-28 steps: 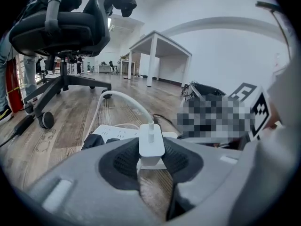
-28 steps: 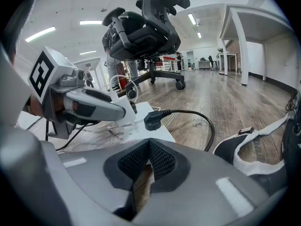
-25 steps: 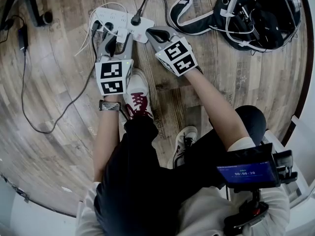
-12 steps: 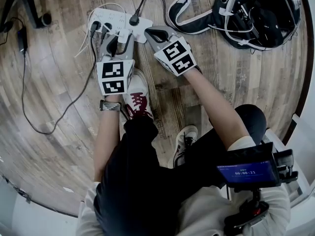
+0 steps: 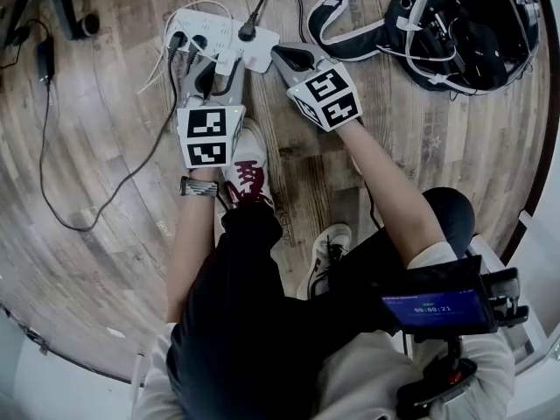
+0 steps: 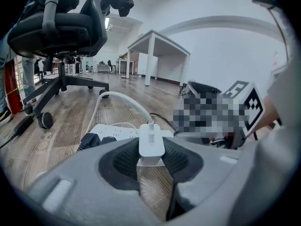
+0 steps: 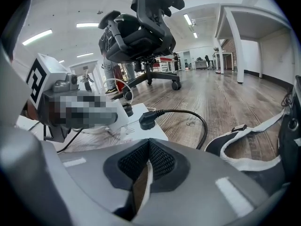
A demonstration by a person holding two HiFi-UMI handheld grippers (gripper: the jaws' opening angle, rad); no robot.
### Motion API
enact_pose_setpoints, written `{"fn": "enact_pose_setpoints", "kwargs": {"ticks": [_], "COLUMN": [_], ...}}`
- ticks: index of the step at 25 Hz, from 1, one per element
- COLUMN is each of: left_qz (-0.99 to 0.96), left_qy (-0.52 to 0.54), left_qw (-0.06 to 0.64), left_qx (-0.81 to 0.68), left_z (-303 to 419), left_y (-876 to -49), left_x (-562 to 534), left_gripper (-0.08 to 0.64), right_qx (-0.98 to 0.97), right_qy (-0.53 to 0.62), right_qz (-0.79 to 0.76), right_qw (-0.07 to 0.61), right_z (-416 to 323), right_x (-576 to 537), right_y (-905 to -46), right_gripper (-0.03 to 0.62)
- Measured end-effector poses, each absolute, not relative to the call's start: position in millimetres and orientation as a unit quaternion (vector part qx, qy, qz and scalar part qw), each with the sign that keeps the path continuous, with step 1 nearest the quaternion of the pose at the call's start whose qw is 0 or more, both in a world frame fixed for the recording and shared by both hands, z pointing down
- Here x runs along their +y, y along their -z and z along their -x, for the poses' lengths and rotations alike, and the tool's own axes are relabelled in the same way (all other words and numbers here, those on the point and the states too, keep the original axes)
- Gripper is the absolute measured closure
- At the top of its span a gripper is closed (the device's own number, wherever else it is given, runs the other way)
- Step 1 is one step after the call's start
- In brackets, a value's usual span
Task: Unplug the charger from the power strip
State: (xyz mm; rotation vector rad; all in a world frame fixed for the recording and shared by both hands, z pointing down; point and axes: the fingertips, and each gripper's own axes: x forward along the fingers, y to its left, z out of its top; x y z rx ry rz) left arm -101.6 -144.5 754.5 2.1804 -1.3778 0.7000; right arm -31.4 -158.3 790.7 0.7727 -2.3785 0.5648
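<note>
A white power strip (image 5: 210,31) lies on the wood floor. In the left gripper view a white charger (image 6: 151,142) stands plugged into the strip (image 6: 115,132), its white cable arching up and to the left. My left gripper (image 5: 208,70) has both dark pads against the charger's sides. The jaws mostly hide the charger in the head view. My right gripper (image 5: 282,55) is shut with nothing in it, and its tips rest at the strip's right end. A black plug (image 5: 248,33) sits in the strip just left of those tips.
Two more black plugs (image 5: 179,42) fill the strip's left end. A black bag with white straps (image 5: 455,24) lies to the right. A black cable (image 5: 79,208) loops over the floor at left. An office chair (image 6: 61,32) stands beyond the strip. The person's shoe (image 5: 245,169) is below the left gripper.
Neither gripper has moved relative to the strip; only the head view has shifted a little.
</note>
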Motion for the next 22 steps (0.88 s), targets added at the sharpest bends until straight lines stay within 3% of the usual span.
{"fn": "enact_pose_setpoints", "kwargs": {"ticks": [22], "left_qz": [-0.781], "left_qy": [-0.206], "left_qw": [0.197], "left_qx": [-0.555], "left_z": [115.9], "left_y": [-693.7], "left_x": [-145.8], "left_gripper": [0.419], "right_qx": [-0.917], "right_qy": [-0.127], "right_qz": [-0.323], "right_qw": [0.196], "right_z": [34.1], "right_x": [-175.5], "right_y": [-686.8], "right_gripper": [0.594]}}
